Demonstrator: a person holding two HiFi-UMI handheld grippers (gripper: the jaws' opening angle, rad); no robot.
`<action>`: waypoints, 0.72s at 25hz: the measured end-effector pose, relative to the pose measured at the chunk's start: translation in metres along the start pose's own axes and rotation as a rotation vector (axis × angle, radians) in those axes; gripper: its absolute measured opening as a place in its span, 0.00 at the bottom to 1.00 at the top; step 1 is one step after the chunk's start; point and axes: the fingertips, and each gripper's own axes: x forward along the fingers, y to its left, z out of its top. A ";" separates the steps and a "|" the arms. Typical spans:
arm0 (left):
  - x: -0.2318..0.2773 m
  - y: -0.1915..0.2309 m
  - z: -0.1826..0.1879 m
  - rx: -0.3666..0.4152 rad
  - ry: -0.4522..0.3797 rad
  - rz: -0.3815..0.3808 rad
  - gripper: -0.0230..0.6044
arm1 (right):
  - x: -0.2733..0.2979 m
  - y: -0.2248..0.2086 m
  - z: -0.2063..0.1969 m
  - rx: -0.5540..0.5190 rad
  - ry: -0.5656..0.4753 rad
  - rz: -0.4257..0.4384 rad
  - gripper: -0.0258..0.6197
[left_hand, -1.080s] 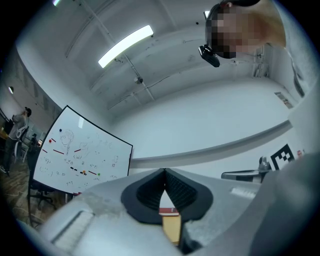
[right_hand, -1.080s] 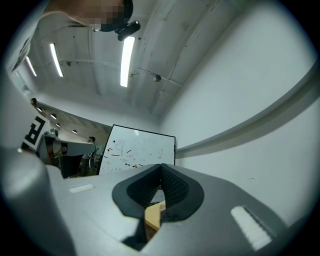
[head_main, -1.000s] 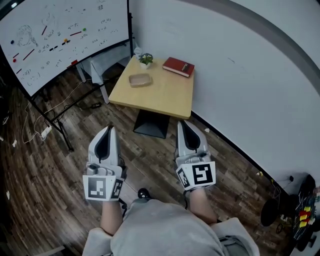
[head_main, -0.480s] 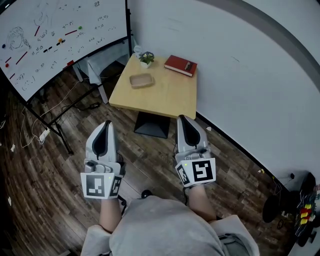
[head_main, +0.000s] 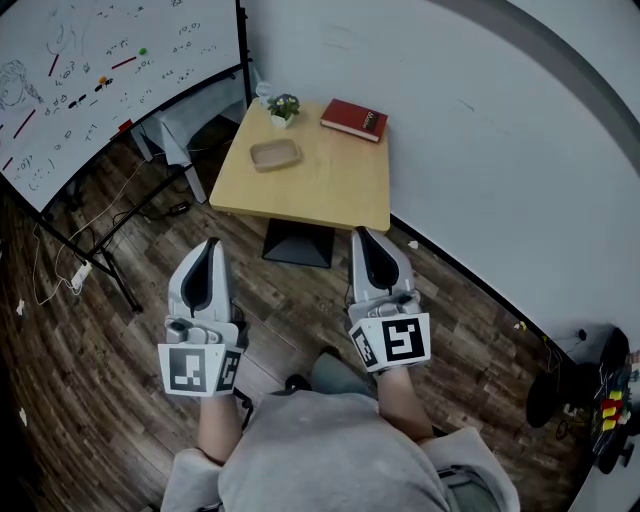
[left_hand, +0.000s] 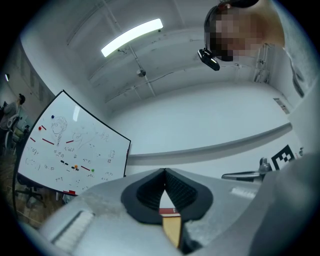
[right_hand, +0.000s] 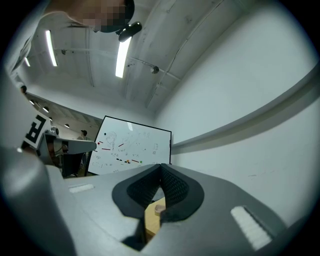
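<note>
Both grippers hang over the dark plank floor (head_main: 90, 400), just short of the square light-wood table (head_main: 330, 195). The left gripper (head_main: 210, 245) and the right gripper (head_main: 364, 233) each have their fingers pressed together at the tips, pinching nothing. Ahead of the left one, a shallow tan tray (head_main: 275, 154) lies toward the table's left edge. The red hardcover book (head_main: 354, 118) sits at the far right corner, its long axis along the far edge, nearer the right gripper.
</note>
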 end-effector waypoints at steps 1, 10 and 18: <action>0.002 0.002 -0.001 -0.003 0.002 0.000 0.04 | 0.003 0.000 -0.001 -0.001 0.003 -0.001 0.04; 0.027 0.025 -0.011 0.002 0.001 0.016 0.04 | 0.040 -0.005 -0.011 -0.002 0.003 0.012 0.04; 0.074 0.051 -0.022 -0.001 -0.016 0.056 0.04 | 0.094 -0.028 -0.016 -0.003 -0.015 0.024 0.04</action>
